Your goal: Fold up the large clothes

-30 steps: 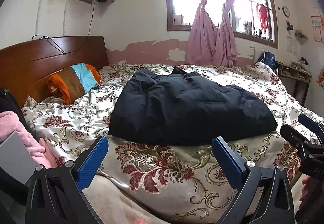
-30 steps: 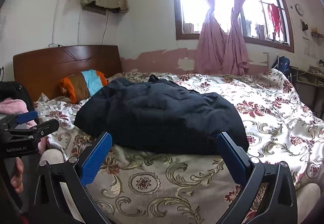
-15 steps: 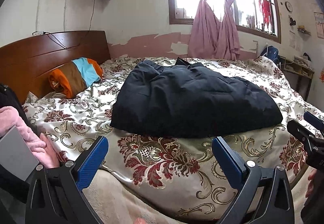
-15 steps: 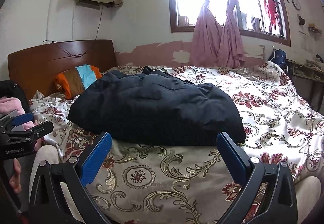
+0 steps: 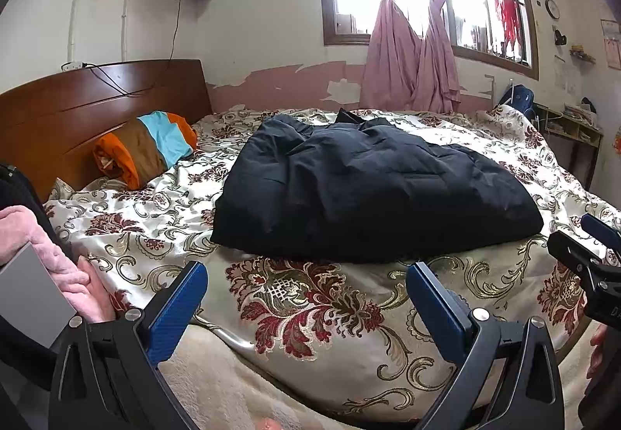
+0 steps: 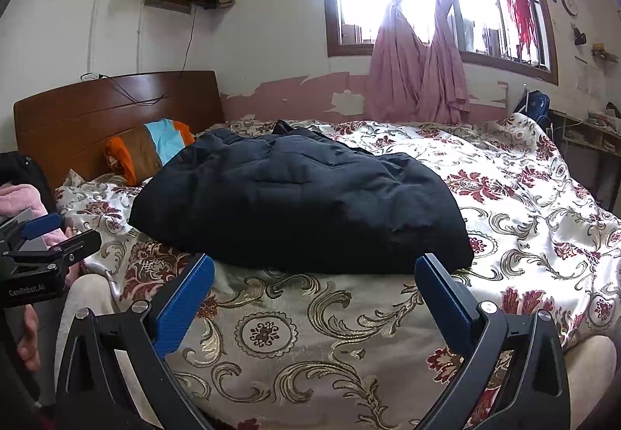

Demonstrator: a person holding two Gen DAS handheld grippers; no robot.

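Note:
A dark navy padded jacket (image 5: 368, 193) lies folded into a thick bundle on the floral bedspread (image 5: 310, 305). It also shows in the right wrist view (image 6: 306, 201). My left gripper (image 5: 306, 274) is open and empty, held just short of the jacket's near edge. My right gripper (image 6: 314, 268) is open and empty, also in front of the jacket's near edge. The right gripper shows at the right side of the left wrist view (image 5: 590, 251), and the left gripper at the left side of the right wrist view (image 6: 46, 239).
A striped orange, brown and blue pillow (image 5: 147, 146) lies by the wooden headboard (image 5: 89, 107). Pink fabric (image 5: 42, 255) is at the left. A window with pink curtains (image 5: 411, 53) is behind the bed. A shelf (image 5: 570, 127) stands at the far right.
Both grippers have dropped lower and the view has levelled, so the jacket sits higher in the frames. The jacket has not moved. Both grippers stay open.

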